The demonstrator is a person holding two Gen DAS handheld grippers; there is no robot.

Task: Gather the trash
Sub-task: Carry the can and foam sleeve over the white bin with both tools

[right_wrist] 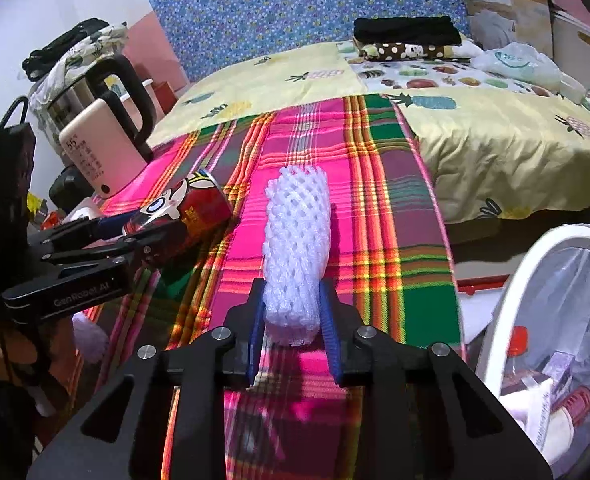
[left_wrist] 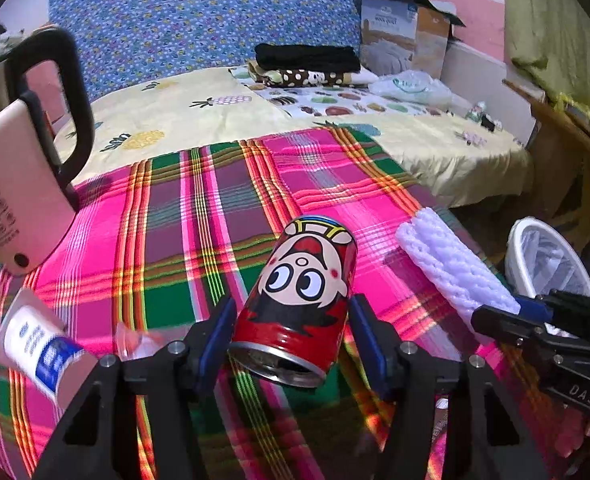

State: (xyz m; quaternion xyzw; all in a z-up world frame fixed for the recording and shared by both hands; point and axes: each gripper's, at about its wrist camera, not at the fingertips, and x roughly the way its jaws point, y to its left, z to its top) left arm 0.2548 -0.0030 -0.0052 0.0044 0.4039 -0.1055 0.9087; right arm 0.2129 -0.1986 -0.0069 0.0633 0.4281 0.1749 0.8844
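Note:
A red drink can with a cartoon face lies on its side on the pink plaid cloth. My left gripper has its blue pads on both sides of the can's open end, shut on it. It also shows in the right wrist view. A white foam net sleeve lies on the cloth to the right of the can. My right gripper is shut on its near end. The sleeve also shows in the left wrist view.
A white trash bin with a clear liner holding bottles and wrappers stands off the cloth's right edge. A pink kettle with a black handle stands at the left. A small white and blue tube lies near the front left. Folded clothes lie on the bed behind.

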